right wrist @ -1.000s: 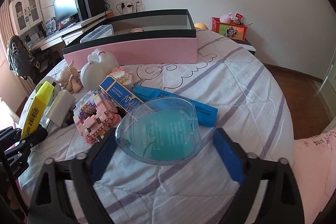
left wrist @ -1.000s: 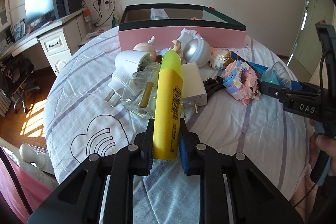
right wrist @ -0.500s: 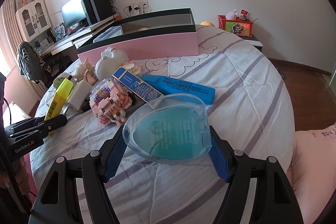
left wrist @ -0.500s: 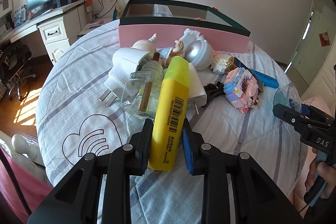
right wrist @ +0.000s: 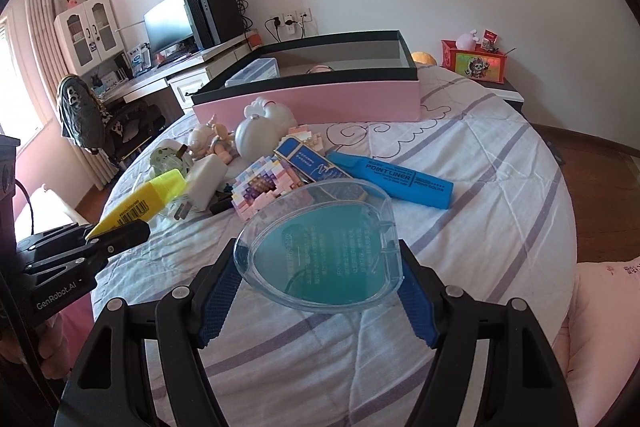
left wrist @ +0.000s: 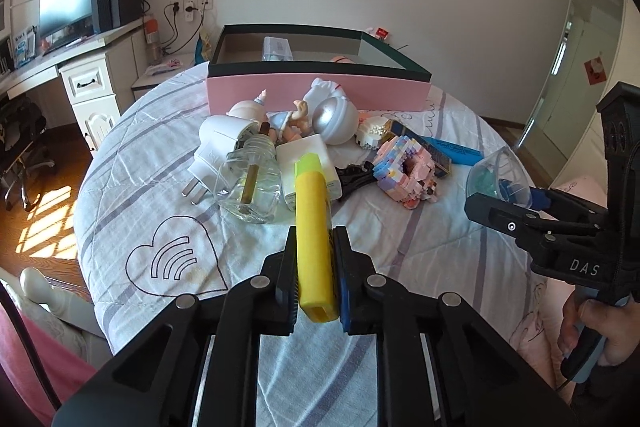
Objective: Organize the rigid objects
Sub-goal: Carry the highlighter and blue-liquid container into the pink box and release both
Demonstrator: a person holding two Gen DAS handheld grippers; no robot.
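Lighting: bright daylight, entering left of the tongs; sun patches on wooden floor (left wrist: 38,223). Soft shadows. Fisheye bending and dark vignette at edges. Focus was sharp; curtains (right wrist: 40,39) slightly overexposed.

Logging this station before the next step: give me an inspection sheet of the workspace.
Surface: round bed under a striped white quilt with drawn hearts.
Job's things: yellow highlighter and clear teal case are held; pink box is open, with a clear container and one other item inside.
Clutter: pile before the box: blue highlighter, block toy, white plug, glass bottle, white charger, silver ball, small dolls.
Grippers: left gripper shut on the yellow highlighter; right gripper shut on the case.
Cables: black cord in the pile; wall plugs behind.
Surroundings: desk with monitor, chair, air conditioner, door.
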